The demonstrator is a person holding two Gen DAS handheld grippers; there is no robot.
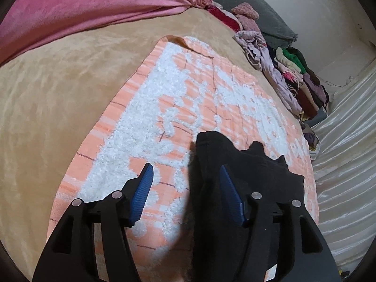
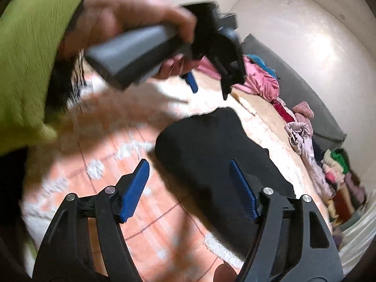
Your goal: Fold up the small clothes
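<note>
A small black garment [image 1: 246, 176] lies folded on an orange and white towel [image 1: 188, 98] spread on a tan blanket. My left gripper [image 1: 185, 171] is open and empty, just above the garment's left edge. In the right wrist view the black garment [image 2: 211, 145] lies ahead. My right gripper [image 2: 190, 164] is open and empty above its near left edge. The left gripper [image 2: 209, 87] also shows there, blurred, held by a hand in a green sleeve above the towel [image 2: 150, 223].
A pink blanket [image 1: 89, 7] lies at the back. A row of folded and loose clothes [image 1: 293, 77] runs along the right side, next to a grey mat [image 1: 258, 11]. The tan blanket [image 1: 47, 94] covers the left. White satin fabric [image 1: 347, 152] lies at the right.
</note>
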